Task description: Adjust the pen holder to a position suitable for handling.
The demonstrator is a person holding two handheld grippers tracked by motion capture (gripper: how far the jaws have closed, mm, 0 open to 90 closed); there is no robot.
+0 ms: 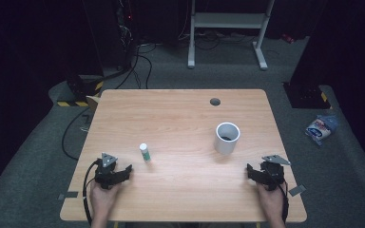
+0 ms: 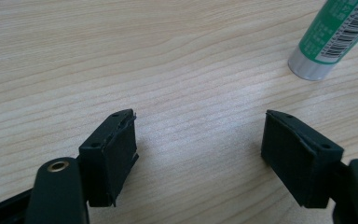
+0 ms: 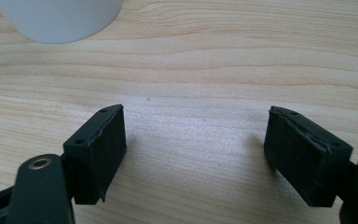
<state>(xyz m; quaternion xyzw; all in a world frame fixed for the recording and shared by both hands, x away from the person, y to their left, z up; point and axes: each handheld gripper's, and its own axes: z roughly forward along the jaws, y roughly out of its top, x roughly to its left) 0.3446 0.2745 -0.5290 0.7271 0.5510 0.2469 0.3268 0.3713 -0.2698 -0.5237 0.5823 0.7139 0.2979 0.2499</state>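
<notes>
I hold two claws low over a pale wooden counter (image 1: 180, 109), one in each hand, both resting near its front edge. My left claw (image 1: 123, 172) is spread wide with nothing between its jaws, and my right claw (image 1: 253, 172) is spread just as wide and equally empty. The thing nearest my work is a small glue stick (image 1: 144, 152) with a white cap and a green label, standing upright, so its long axis runs straight up from the wood. From my left claw it lies at about one o'clock, near but not touching; in the left gripper view its grey base and barcode (image 2: 328, 39) sit at the upper right, beyond the right-hand jaw. My left hand is clearly the nearer one, so I judge a short reach forward and slightly rightward would bring the jaws around it. A white cup (image 1: 227, 137) stands at about eleven o'clock from my right claw, well apart from the glue stick. The top of the stick is cut off in the left gripper view, the cup's dark inside is hard to make out, and the label's print is too small to read.
</notes>
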